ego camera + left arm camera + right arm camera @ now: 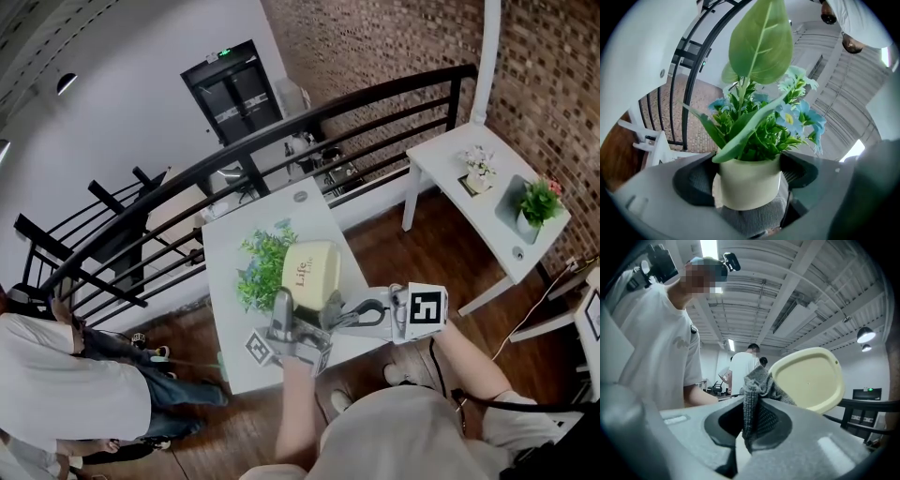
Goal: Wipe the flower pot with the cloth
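The flower pot [311,265] is pale yellow and lies tilted over the white table [225,253], its green leaves and blue flowers [264,267] pointing left. My left gripper [291,302] is shut on the pot [750,183], one jaw against each side of its wall, with the plant [759,117] rising in front. My right gripper [339,314] is shut on a grey knitted cloth [757,390], which sticks up between its jaws. The pot's pale underside [811,380] is just beyond the cloth. A bit of grey cloth [754,218] shows under the pot.
A black railing [281,141] runs behind the table. A second white table [441,164] at the right carries small potted plants [539,202]. A person in a white shirt [66,384] stands at the left on the wooden floor.
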